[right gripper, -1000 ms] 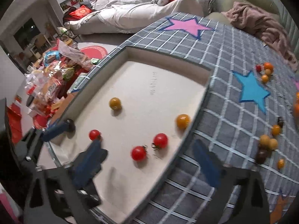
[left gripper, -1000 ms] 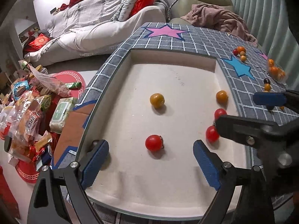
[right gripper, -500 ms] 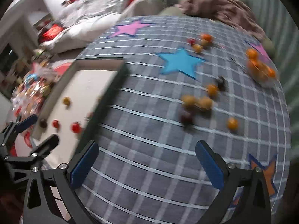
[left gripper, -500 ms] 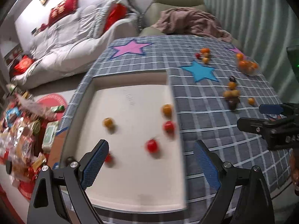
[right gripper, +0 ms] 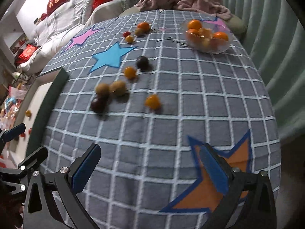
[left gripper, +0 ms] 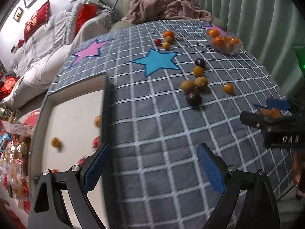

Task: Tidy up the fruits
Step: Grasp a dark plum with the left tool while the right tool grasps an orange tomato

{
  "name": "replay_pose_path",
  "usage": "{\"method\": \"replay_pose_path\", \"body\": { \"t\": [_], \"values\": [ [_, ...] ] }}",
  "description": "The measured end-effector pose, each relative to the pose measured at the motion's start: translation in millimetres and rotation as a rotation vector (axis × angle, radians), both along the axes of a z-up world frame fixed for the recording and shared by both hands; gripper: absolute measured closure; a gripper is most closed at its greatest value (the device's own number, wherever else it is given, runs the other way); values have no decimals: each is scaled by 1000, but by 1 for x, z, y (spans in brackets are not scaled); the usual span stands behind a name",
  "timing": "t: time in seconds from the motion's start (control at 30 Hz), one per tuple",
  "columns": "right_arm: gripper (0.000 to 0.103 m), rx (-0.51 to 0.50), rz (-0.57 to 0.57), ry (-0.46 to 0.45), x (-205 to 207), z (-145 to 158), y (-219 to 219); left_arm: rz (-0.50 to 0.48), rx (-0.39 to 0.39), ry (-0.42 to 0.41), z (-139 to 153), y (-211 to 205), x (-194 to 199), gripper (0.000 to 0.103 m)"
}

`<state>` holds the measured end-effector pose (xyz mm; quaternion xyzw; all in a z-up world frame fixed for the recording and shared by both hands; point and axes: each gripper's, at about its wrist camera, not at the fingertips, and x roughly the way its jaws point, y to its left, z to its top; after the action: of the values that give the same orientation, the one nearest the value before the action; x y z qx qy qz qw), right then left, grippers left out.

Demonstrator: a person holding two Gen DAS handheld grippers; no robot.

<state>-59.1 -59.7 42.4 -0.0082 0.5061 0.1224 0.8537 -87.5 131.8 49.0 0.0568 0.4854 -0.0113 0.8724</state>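
Observation:
Loose fruits lie on a grey checked tablecloth [right gripper: 171, 99]: two brown ones [right gripper: 111, 88], a dark plum [right gripper: 99, 104], small orange ones [right gripper: 152, 101] and a dark one [right gripper: 142, 62]. A clear bowl of oranges [right gripper: 207, 36] stands at the far right, also in the left wrist view [left gripper: 225, 42]. A second group [left gripper: 166, 39] lies farther back. My left gripper [left gripper: 152, 164] is open and empty above the cloth. My right gripper [right gripper: 150, 169] is open and empty above an orange star.
A white recessed tray [left gripper: 72, 118] with small red and orange tomatoes [left gripper: 55, 142] is at the left. A sofa with a brown blanket [left gripper: 167, 7] stands behind the table. Snack packets [left gripper: 11, 162] lie on the floor at the left.
Both grippers have swung right, from above the white tray to above the checked cloth, closer to the loose fruits. Both stayed open and empty.

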Motion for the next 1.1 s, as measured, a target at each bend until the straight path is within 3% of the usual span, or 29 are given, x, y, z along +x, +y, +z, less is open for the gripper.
{"method": "replay_pose_path", "body": {
  "t": [0.2,0.33,0.6,0.73,0.77,0.83,0.87,1.0,1.1],
  "values": [
    [2,16,9,-30,17,-9,-5,-22,16,-18,-11,-25,27,10],
    [26,26,29,-21,31,-17,0,-35,33,-22,-19,-34,41,10],
    [33,14,94,-54,45,-18,13,-34,34,-9,-33,-44,63,11],
    [53,-35,124,-70,47,-18,20,-35,45,-15,-39,-50,69,13],
    [61,-54,131,-75,47,-18,22,-37,44,-11,-41,-50,70,23],
    [79,-52,136,-77,46,-16,21,-38,20,-12,-41,-50,70,28],
    [82,-49,135,-79,46,-16,21,-35,6,-9,-40,-50,71,36],
    [83,7,116,-69,42,-16,10,-43,-89,17,-39,-47,72,68],
    [83,49,99,-60,35,-15,0,-57,-62,6,-39,-54,68,72]
  ]
}}
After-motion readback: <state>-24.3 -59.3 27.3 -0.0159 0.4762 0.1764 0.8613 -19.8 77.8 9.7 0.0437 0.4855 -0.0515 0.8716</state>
